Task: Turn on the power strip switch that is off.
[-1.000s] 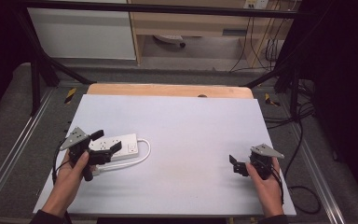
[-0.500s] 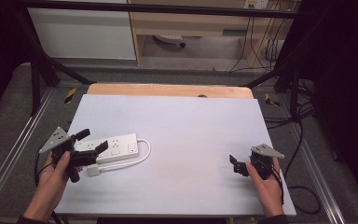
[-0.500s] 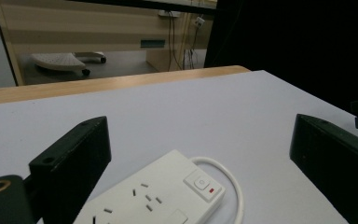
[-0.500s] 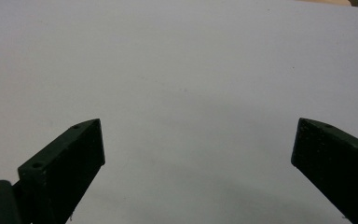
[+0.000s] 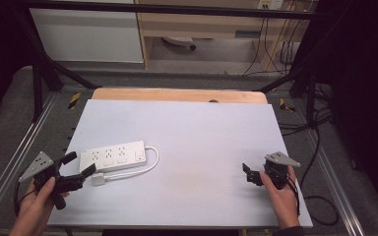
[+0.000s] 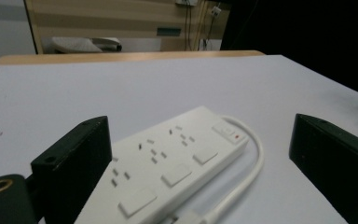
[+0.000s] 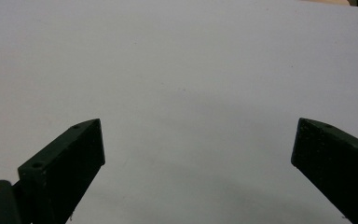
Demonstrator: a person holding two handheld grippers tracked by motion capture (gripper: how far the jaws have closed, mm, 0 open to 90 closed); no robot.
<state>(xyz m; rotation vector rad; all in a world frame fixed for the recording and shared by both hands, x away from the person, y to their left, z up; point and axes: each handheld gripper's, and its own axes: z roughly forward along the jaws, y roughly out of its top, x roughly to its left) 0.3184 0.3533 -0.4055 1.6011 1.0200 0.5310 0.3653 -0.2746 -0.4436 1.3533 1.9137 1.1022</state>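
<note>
From the high view a white power strip [image 5: 112, 156] lies on the left half of a pale table [image 5: 197, 128], its long side running left to right, with its white cord [image 5: 142, 166] looping off the right end and curling back along the near side to a plug [image 5: 98, 179] just beside the strip's near left corner. The left gripper [image 5: 77, 170] sits at the table's near left edge, held in a hand [image 5: 38, 206], its jaws spread wide and pointing right toward the strip's left end, the near jaw close to the plug though contact cannot be told. The left gripper view adds what the high view cannot resolve: three rows of socket holes, three flat rocker buttons along the strip's near edge, and a switch with a small red dot at the far end where the cord leaves; the strip lies between the two black jaws, gripped by neither. The right gripper [image 5: 248, 174] rests near the table's near right corner in the other hand [image 5: 284, 191], jaws parted and pointing left; the right gripper view shows them wide apart over bare tabletop. The middle and far parts of the table are open, a wooden strip [image 5: 177, 94] borders the far edge, and metal rails [image 5: 10, 162] run down the left side of the table.
</note>
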